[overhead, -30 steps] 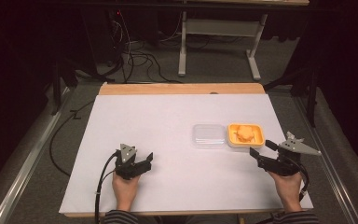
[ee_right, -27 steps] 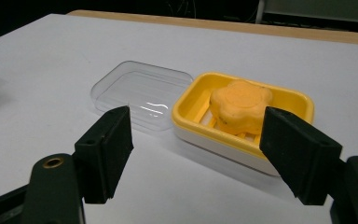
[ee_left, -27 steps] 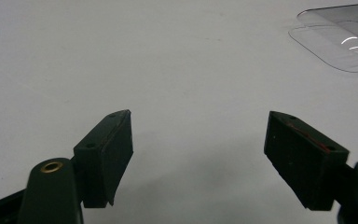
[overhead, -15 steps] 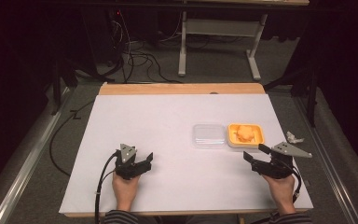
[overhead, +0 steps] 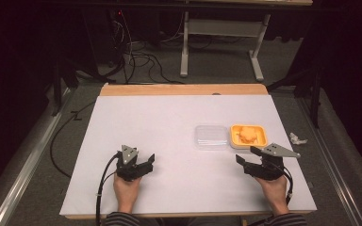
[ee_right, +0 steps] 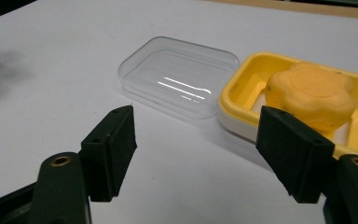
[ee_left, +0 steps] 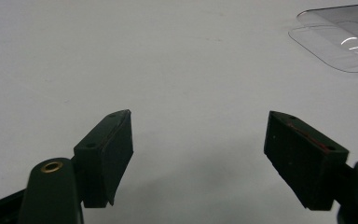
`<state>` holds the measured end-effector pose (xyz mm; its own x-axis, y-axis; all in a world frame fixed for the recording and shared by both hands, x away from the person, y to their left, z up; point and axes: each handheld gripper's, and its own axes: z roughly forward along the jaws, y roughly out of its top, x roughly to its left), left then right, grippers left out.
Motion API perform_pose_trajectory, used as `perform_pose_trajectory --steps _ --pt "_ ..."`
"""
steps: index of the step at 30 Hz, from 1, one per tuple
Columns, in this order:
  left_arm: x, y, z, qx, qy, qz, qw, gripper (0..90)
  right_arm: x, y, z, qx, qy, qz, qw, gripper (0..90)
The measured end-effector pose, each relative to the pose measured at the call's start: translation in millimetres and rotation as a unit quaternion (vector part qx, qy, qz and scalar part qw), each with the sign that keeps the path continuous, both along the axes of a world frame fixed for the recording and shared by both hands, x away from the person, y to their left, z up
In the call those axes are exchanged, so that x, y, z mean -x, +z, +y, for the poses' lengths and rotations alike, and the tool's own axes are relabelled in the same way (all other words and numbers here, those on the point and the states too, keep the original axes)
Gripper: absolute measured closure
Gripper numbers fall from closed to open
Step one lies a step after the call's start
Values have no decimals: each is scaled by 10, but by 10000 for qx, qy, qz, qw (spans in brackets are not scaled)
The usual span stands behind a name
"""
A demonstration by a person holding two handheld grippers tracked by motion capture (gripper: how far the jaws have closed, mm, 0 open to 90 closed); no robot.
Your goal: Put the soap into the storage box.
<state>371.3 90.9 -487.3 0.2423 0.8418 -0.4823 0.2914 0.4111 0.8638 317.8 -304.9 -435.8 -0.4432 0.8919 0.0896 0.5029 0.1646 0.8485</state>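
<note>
Two grippers, both wide open and empty. Right gripper (overhead: 250, 160) sits just short of the yellow soap dish (overhead: 249, 136); the clear lid (overhead: 211, 137) touches the dish's left side, long axes aligned across the table. Left gripper (overhead: 139, 162) lies well left of the dish.

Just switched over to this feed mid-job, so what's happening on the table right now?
A person holds a hand-held gripper in each hand over a white table. The right hand-held gripper, jaws open, points at a yellow soap dish holding an orange soap; a clear lid lies upturned beside the dish. The left hand-held gripper sits open and apart from them, over bare table. Nothing is grasped yet.
</note>
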Motion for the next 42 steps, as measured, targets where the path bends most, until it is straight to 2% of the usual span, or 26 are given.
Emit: perform_pose_trajectory --steps 23,33,39,42 --pt "4 0 -2 -20 -1 -3 10000 243 -136 -191 260 241 209 210 9993 303" --pt "4 0 -2 -21 -4 -3 10000 243 -183 -276 343 600 238 296 9975 305" --pt "-1 0 -2 4 12 4 10000 243 -213 -319 357 667 231 388 9967 306" --pt "-3 2 1 24 13 14 10000 242 -226 -350 376 905 206 390 9949 307"
